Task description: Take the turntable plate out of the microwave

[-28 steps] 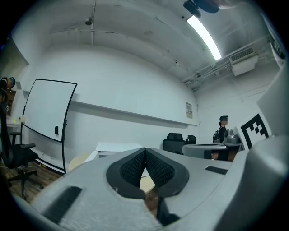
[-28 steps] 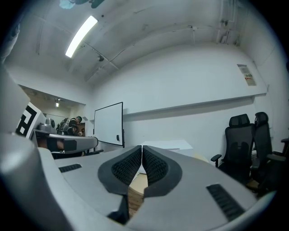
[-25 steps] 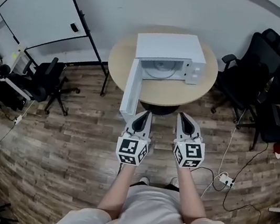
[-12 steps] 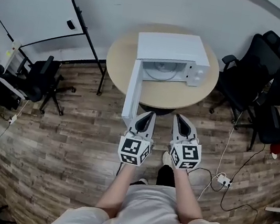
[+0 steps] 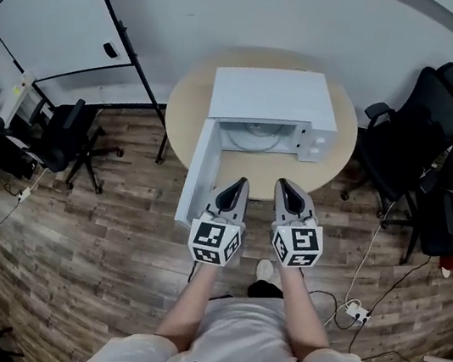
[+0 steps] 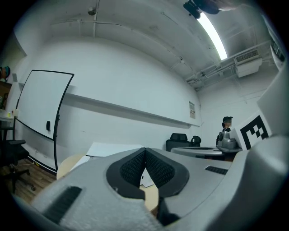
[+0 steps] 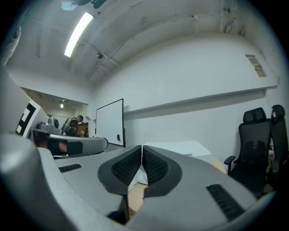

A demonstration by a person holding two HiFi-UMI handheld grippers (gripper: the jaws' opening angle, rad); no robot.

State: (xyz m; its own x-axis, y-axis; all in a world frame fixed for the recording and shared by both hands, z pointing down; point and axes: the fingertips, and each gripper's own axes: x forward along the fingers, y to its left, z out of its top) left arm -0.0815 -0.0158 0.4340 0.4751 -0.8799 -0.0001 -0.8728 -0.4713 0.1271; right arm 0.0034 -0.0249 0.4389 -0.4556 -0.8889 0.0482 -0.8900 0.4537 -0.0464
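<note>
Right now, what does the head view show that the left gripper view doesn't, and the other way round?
Head view only: the turntable plate inside the open microwave, plus the wearer's forearms. Left gripper view only: the ceiling light, a distant person, and the left gripper close up, jaws shut on nothing. Both: the microwave's top, the whiteboard, the round table and black chairs.
</note>
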